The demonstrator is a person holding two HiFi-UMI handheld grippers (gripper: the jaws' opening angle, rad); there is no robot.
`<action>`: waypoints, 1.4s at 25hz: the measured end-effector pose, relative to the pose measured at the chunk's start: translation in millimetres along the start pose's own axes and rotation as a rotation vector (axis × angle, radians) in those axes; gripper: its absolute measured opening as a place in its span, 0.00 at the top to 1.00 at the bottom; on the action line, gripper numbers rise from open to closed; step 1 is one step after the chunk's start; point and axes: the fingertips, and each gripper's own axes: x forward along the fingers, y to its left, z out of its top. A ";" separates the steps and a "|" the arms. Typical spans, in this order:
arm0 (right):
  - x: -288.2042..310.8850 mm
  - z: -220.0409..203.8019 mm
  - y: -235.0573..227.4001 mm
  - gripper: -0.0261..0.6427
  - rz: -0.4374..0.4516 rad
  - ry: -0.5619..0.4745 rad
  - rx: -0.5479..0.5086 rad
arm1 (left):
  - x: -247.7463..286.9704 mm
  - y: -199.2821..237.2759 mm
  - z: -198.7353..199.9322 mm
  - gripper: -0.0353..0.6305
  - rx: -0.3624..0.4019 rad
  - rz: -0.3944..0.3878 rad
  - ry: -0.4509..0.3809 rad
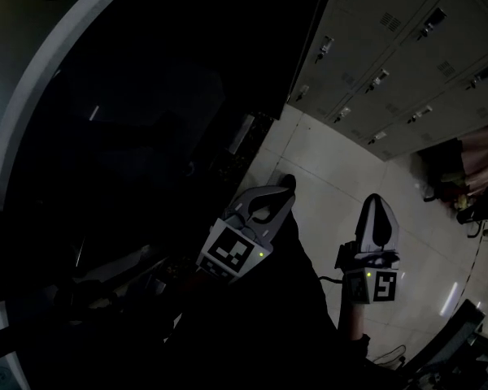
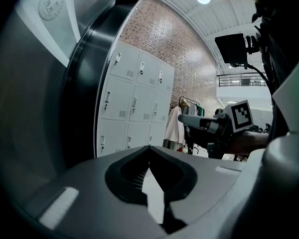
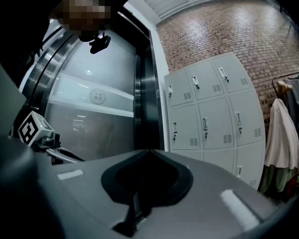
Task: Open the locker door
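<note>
A bank of pale grey lockers (image 1: 394,55) with small latch handles stands ahead, all doors closed; it also shows in the left gripper view (image 2: 134,103) and the right gripper view (image 3: 209,108). My left gripper (image 1: 286,185) is held low above the tiled floor, well short of the lockers, jaws closed together on nothing (image 2: 149,148). My right gripper (image 1: 375,199) is beside it to the right, also shut and empty (image 3: 149,151). Each gripper shows in the other's view: the right gripper (image 2: 209,124) and the left gripper (image 3: 32,129).
A dark curved glass wall with a round emblem (image 3: 97,96) and a dark metal door frame (image 3: 147,108) stand left of the lockers. A clothes rack with hanging garments (image 3: 284,133) is to their right. Pale floor tiles (image 1: 325,169) lie in front.
</note>
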 end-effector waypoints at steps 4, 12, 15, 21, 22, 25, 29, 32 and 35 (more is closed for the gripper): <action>67.1 1.4 -52.6 0.96 0.017 -0.017 -0.001 | 62.0 37.0 17.4 0.93 -0.005 0.023 0.019; 213.3 23.6 -167.6 0.96 0.040 -0.053 -0.004 | 208.3 110.1 97.9 0.93 0.040 0.035 0.022; 257.4 27.7 -196.2 0.96 0.066 -0.059 -0.004 | 249.4 130.7 123.4 0.93 0.057 0.048 0.005; 325.4 27.1 -223.4 0.96 0.157 -0.047 0.049 | 298.6 158.3 142.9 0.93 0.056 0.064 0.011; 337.5 28.1 -227.1 0.95 0.168 -0.050 0.056 | 305.0 161.8 145.2 0.93 0.060 0.064 0.009; 374.5 32.6 -238.9 0.94 0.180 -0.054 0.038 | 319.0 171.3 152.3 0.93 0.069 0.065 -0.002; 445.7 49.2 -236.8 0.90 0.231 -0.042 -0.047 | 330.3 189.1 166.0 0.93 0.065 0.080 -0.020; 506.8 61.2 -232.7 0.90 0.245 -0.027 -0.113 | 331.8 202.4 172.1 0.93 0.060 0.095 -0.029; 562.5 70.7 -225.7 0.90 0.237 -0.012 -0.164 | 327.0 218.8 171.4 0.93 0.044 0.121 -0.028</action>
